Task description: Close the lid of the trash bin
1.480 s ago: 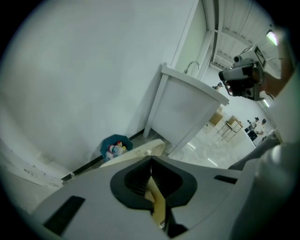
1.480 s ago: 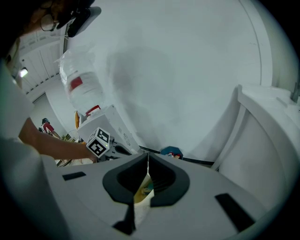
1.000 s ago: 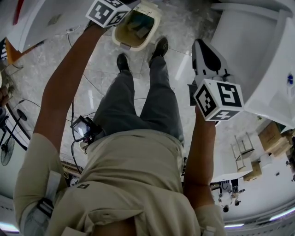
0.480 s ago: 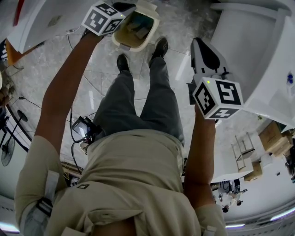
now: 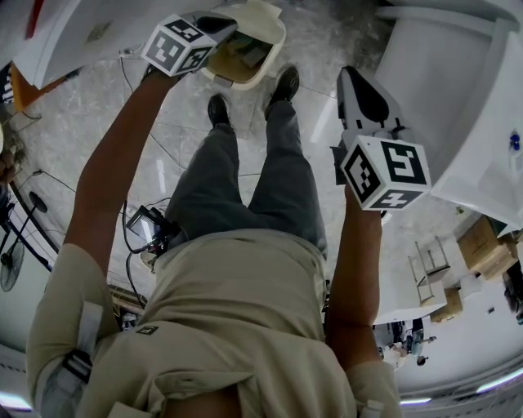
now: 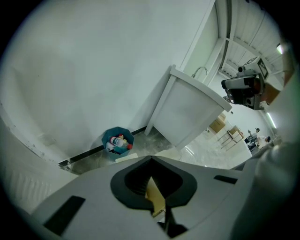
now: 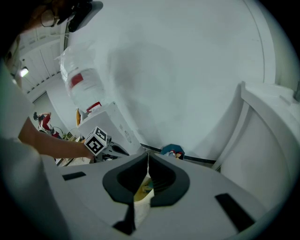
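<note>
The cream trash bin [image 5: 260, 49] stands on the floor just beyond the person's shoes, with litter showing inside. Its lid [image 5: 260, 15] leans over the far part of the opening. My left gripper [image 5: 221, 26] is at the bin's left rim, jaws shut tip to tip [image 6: 151, 158]; a cream piece of the bin [image 6: 155, 200] shows through the gap behind the tips. My right gripper [image 5: 355, 77] hangs away to the right at thigh height, shut [image 7: 147, 153] on nothing, and the bin [image 7: 140, 199] shows below its jaws.
A small blue bin [image 6: 117, 140] with bottles stands against the wall. White cabinets [image 5: 458, 98] flank the right side, and a white unit [image 5: 73, 33] lies left. Cables [image 5: 135, 98] trail on the marble floor. The person's legs [image 5: 245, 180] fill the middle.
My left gripper has shifted left and slightly toward me along the bin's rim. The lid now covers more of the opening. The right gripper has barely moved.
</note>
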A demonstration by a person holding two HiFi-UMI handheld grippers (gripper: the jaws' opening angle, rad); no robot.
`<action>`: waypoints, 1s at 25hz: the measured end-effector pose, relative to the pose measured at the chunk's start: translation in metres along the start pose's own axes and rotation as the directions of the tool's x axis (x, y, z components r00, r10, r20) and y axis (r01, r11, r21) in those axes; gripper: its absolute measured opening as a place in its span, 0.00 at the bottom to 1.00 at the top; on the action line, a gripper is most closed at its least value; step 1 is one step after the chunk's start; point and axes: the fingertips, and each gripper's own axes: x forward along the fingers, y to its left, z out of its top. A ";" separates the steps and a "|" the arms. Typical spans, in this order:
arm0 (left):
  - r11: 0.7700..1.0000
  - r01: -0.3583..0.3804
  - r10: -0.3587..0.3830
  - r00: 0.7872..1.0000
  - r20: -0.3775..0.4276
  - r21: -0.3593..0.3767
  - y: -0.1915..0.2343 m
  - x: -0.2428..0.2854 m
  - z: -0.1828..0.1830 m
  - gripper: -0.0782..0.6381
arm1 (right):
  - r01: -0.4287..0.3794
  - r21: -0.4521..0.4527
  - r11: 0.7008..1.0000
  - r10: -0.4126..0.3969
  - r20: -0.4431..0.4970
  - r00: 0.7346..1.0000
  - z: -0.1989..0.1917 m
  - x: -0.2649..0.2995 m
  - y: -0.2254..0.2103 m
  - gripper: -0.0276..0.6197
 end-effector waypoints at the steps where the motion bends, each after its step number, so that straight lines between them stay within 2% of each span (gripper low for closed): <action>1: 1.000 0.003 -0.003 1.000 -0.001 -0.004 -0.001 0.000 -0.002 0.13 | 0.000 -0.001 1.000 0.000 -0.001 1.000 0.000 0.000 0.000 0.08; 18: 0.995 0.063 -0.065 0.997 -0.029 -0.071 -0.018 -0.003 -0.047 0.13 | -0.010 -0.011 1.000 0.010 -0.026 1.000 -0.012 0.012 0.012 0.08; 25: 0.990 0.089 -0.097 0.993 -0.066 -0.105 -0.028 -0.004 -0.070 0.13 | -0.013 -0.015 1.000 0.013 -0.044 0.999 -0.014 0.018 0.017 0.08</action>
